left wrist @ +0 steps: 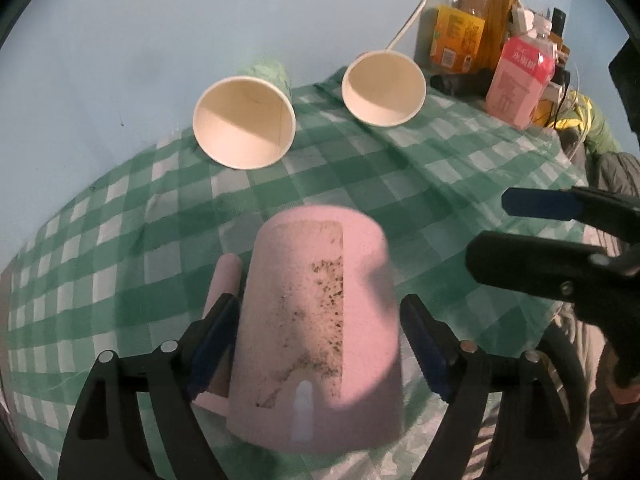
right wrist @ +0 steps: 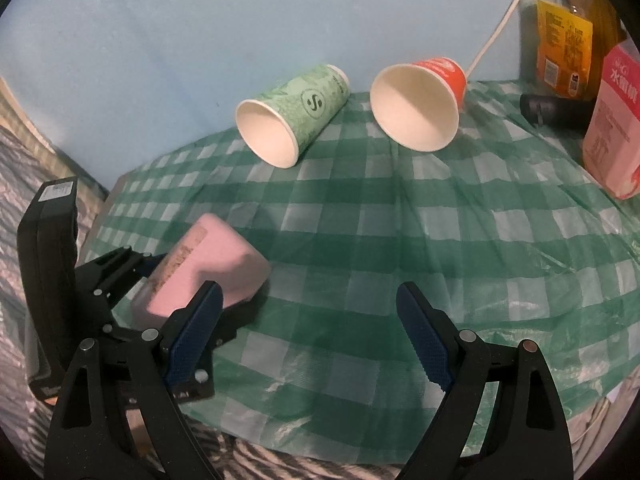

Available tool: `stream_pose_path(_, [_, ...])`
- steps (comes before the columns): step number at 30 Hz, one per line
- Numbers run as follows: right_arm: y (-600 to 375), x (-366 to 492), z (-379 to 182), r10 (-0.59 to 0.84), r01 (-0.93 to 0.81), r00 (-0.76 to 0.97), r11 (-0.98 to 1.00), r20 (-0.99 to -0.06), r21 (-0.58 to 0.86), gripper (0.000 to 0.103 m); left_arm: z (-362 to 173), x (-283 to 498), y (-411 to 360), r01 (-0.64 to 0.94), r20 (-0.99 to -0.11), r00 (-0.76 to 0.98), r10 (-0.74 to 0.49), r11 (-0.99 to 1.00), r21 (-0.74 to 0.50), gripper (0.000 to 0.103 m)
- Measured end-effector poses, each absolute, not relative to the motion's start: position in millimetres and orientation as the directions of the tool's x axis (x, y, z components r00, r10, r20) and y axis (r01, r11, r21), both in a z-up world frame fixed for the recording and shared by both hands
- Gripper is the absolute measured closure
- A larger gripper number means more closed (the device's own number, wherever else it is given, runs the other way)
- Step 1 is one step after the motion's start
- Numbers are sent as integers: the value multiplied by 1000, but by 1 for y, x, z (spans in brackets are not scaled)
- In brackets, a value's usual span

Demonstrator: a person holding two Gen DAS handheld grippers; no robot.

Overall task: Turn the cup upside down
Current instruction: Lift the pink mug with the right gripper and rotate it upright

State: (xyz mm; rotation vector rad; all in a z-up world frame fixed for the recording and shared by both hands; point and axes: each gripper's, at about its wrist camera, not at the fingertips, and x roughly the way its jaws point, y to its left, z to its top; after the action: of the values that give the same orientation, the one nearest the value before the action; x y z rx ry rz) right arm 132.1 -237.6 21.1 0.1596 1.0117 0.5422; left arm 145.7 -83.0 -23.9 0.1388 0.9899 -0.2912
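A pink mug with a handle on its left and a worn label stands between the fingers of my left gripper, base up and away from me. The jaws are shut on its sides. In the right wrist view the same pink mug is tilted, held by the left gripper just above the checked cloth at the left. My right gripper is open and empty over the cloth; it also shows in the left wrist view at the right.
A green paper cup and an orange paper cup lie on their sides at the back, mouths toward me. A pink carton, a bottle and a black object stand at the back right. The green checked cloth covers the table.
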Motion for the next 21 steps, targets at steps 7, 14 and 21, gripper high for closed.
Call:
stream_pose_path(7, [-236,133,37,528,-358,397,842,-751,404,15,5,140,-60,290,-814,529,-239,953,-91,14])
stream_pose_path(14, [-225,135,53,529,-342,397,843,-750,414,15,23,131,-26,231,-782,583,-222,968,-102,14])
stream_pose_path(21, [-188,135,41,519,-313,311,847,-796,430,15,13,144,12,141,-784,592,-188,982,-128,13])
